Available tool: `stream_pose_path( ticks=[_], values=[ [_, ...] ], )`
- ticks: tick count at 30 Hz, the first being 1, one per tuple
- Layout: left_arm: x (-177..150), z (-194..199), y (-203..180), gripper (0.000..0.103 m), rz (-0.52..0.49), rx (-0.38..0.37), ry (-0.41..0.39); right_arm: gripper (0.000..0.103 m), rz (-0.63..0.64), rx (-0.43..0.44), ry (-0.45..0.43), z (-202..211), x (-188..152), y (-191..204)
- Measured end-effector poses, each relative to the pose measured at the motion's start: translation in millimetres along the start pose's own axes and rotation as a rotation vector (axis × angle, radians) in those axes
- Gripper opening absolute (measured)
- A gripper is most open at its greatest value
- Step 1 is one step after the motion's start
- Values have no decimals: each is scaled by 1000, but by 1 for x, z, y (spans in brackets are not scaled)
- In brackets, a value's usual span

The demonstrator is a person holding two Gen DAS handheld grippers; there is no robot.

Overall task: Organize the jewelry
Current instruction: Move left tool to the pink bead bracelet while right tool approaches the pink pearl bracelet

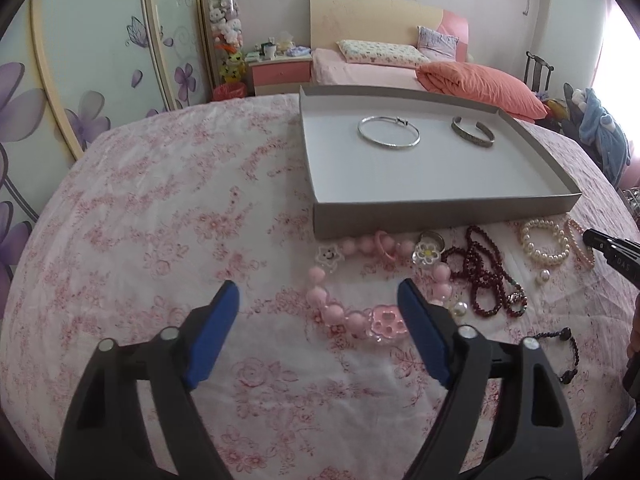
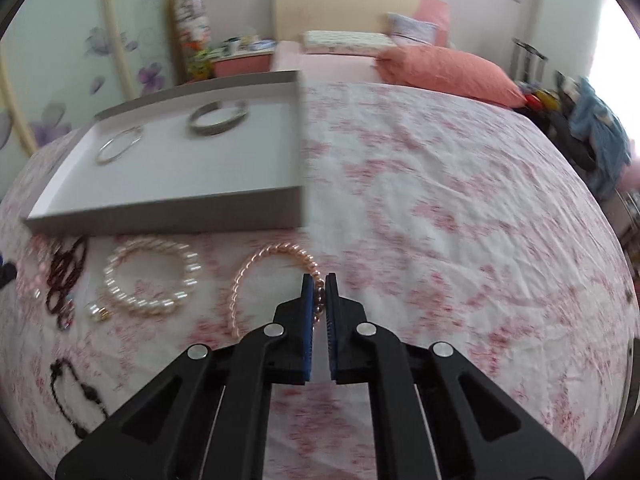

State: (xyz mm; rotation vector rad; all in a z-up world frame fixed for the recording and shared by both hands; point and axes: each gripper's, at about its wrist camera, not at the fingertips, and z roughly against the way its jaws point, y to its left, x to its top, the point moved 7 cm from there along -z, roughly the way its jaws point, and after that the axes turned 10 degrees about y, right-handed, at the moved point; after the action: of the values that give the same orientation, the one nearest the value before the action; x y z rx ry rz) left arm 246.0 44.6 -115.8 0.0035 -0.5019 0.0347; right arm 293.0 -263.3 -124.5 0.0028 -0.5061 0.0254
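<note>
A grey shallow box (image 1: 400, 220) (image 2: 168, 216) lies on the floral cloth and holds a thin silver bangle (image 1: 389, 132) (image 2: 119, 146) and a patterned cuff (image 1: 473, 132) (image 2: 218, 120). In front of it lie a pink bead necklace (image 1: 332, 312), a dark red bead strand (image 1: 486, 276) (image 2: 64, 276), a white pearl bracelet (image 1: 546, 242) (image 2: 150, 278) and a pink pearl bracelet (image 2: 260, 276) (image 1: 580, 244). My left gripper (image 1: 319, 292) is open above the pink necklace. My right gripper (image 2: 319, 284) is shut on the pink pearl bracelet's right side.
A black cord bracelet (image 2: 76, 396) (image 1: 564, 350) lies near the front. Loose pearl earrings (image 2: 97, 312) (image 1: 460, 310) sit by the strands. A bed with an orange pillow (image 1: 480, 84) stands behind the table, a wardrobe (image 1: 80, 60) at left.
</note>
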Motion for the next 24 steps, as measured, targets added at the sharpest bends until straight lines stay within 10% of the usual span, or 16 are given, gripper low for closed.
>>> stream_pose_path(
  ticks=[12, 24],
  values=[
    [9, -22, -2, 39, 20, 33, 63, 7, -25, 2, -10, -2, 2, -9],
    [9, -24, 0, 41, 13, 46, 48, 7, -27, 5, -10, -2, 3, -9]
  ],
)
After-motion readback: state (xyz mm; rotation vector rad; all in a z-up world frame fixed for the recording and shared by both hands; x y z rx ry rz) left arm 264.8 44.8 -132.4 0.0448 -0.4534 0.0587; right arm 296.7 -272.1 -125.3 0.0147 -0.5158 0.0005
